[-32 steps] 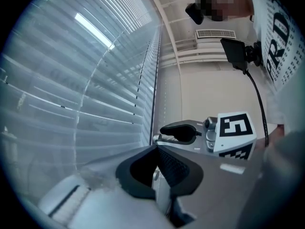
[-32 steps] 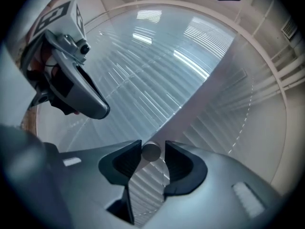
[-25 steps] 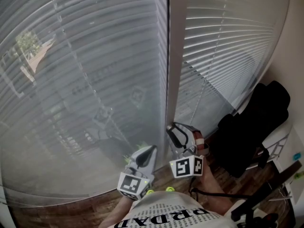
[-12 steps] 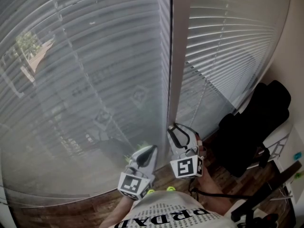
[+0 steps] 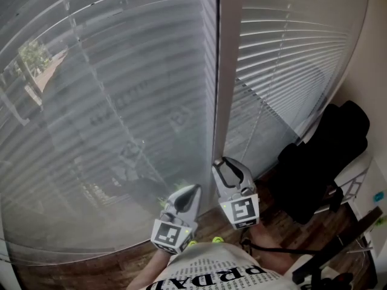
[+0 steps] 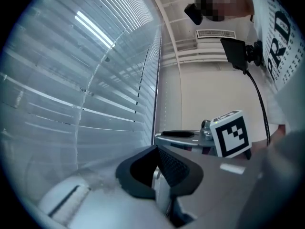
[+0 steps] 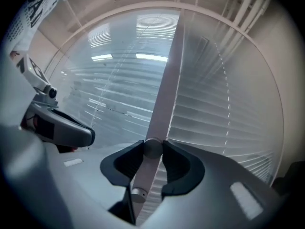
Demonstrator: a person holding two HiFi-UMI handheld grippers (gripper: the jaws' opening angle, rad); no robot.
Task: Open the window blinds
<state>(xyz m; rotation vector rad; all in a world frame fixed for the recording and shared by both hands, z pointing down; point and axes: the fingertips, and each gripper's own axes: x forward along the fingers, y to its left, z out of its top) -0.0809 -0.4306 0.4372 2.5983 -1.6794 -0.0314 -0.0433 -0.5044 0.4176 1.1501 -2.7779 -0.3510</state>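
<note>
The left window blind (image 5: pixel 109 101) has its slats tilted so the yard outside shows through. The right blind (image 5: pixel 290 59) stays shut and white, beyond a grey frame post (image 5: pixel 227 71). My right gripper (image 5: pixel 225 169) points level at the post. In the right gripper view its jaws (image 7: pixel 152 152) have just been closing and now press on the round tilt wand (image 7: pixel 152 148) between them. My left gripper (image 5: pixel 191 191) hangs just left of it, close to the left blind. In the left gripper view its pads (image 6: pixel 156 152) meet with nothing seen between them.
A black bag (image 5: pixel 320 162) sits on a seat at the right, close to the right blind. A dark cable (image 5: pixel 272 246) runs over the wooden floor (image 5: pixel 121 258) below the grippers. A white wall (image 5: pixel 375 71) closes the right side.
My right gripper has rolled about its own axis, its marker cube turning to show one face. The left blind's slats have tilted further, so more of the outside shows. The left gripper kept still.
</note>
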